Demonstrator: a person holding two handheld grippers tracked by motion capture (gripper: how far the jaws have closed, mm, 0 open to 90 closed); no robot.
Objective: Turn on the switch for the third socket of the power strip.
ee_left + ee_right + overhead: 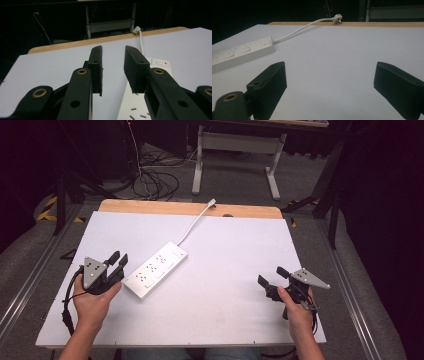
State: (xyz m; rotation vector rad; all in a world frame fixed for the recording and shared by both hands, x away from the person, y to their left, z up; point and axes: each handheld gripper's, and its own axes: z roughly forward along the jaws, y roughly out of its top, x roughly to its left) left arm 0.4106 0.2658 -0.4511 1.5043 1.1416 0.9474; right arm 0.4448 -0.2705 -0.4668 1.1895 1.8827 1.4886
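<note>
Holding both tools empty, your left gripper (118, 262) jaws narrowly apart just beside the white power strip (155, 270) and your right gripper (270, 279) spread wide well away, you appear to have everything left.

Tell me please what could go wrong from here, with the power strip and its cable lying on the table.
1. The plug lies at the far wooden edge of the table; pulling the power strip could drag it around, or a push could send it over the edge.
2. The left hand-held gripper sits close beside the strip with a narrow gap between its jaws, so it might bump and shift the strip instead of gripping it.
</note>
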